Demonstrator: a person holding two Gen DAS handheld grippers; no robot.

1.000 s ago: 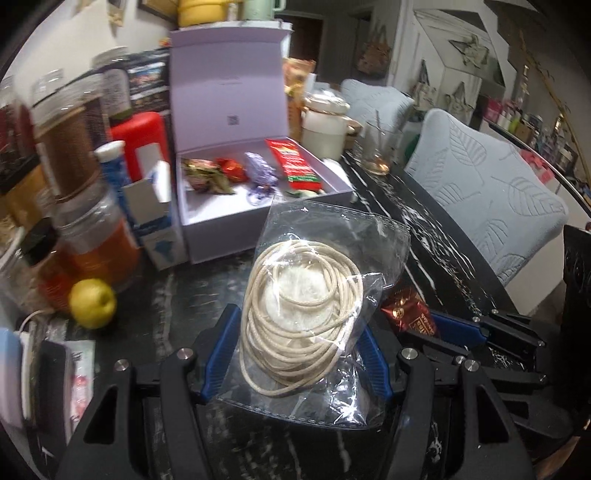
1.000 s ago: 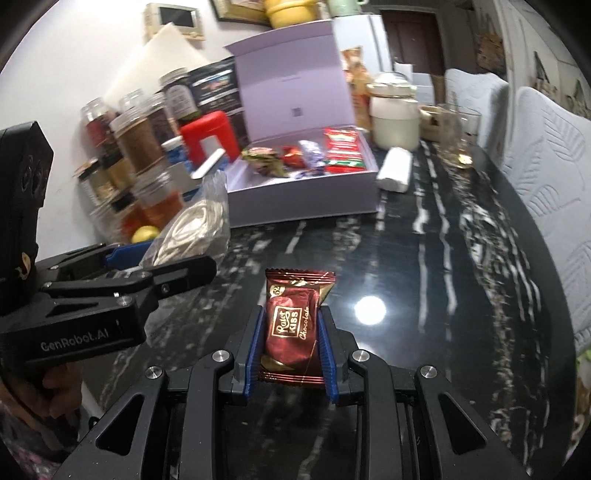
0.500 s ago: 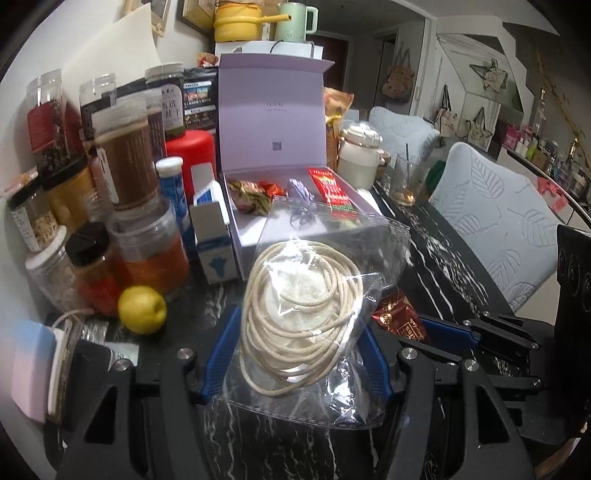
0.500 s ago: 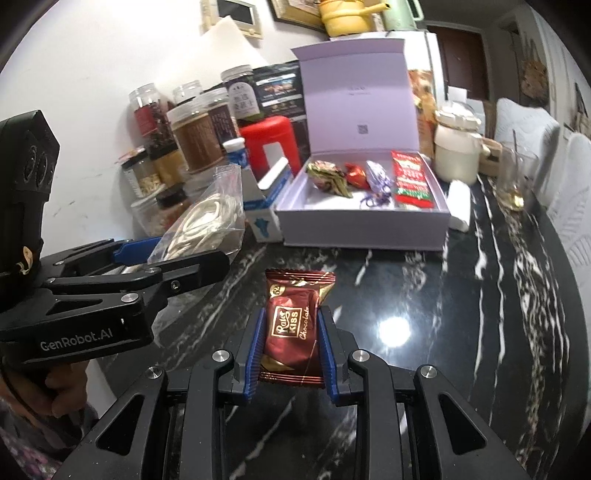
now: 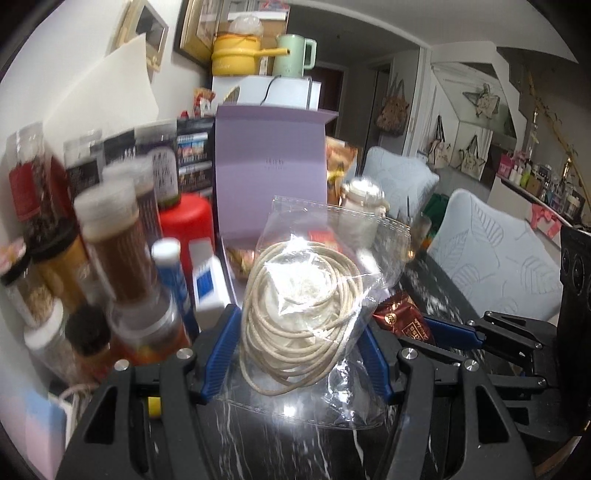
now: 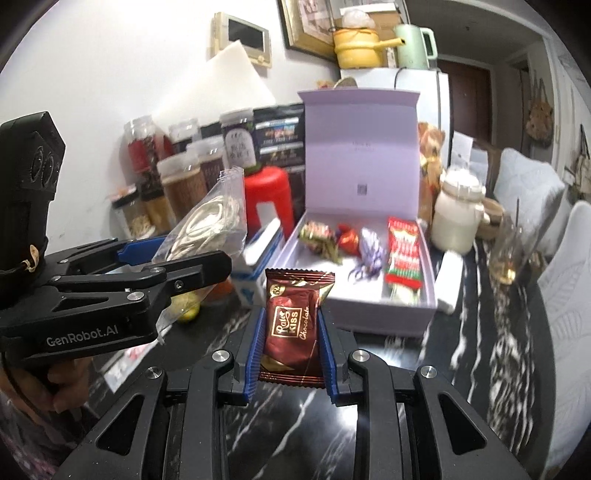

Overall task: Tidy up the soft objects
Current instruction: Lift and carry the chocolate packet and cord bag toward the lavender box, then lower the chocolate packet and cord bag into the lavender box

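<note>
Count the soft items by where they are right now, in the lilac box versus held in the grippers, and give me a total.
In the lilac box: 4 (gold-green wrapped sweet, red wrapped sweet, purple wrapped sweet, red-green packet)
Held in grippers: 2 (bagged cord coil, chocolate packet)
Total: 6

Both wrist views close, angled down along fingers; share lilac box (image 6: 369, 236), table (image 6: 480, 332).

Black marble table top w/ white streaks (image 6: 461, 354), shiny under room light. White wall (image 6: 110, 74) behind, w/ small beige screen panel (image 6: 242, 37) & framed picture (image 6: 306, 26). Pale quilted chairs w/ leaf pattern (image 5: 491, 258) on right. Dark brown door (image 6: 469, 92) at back.
</note>
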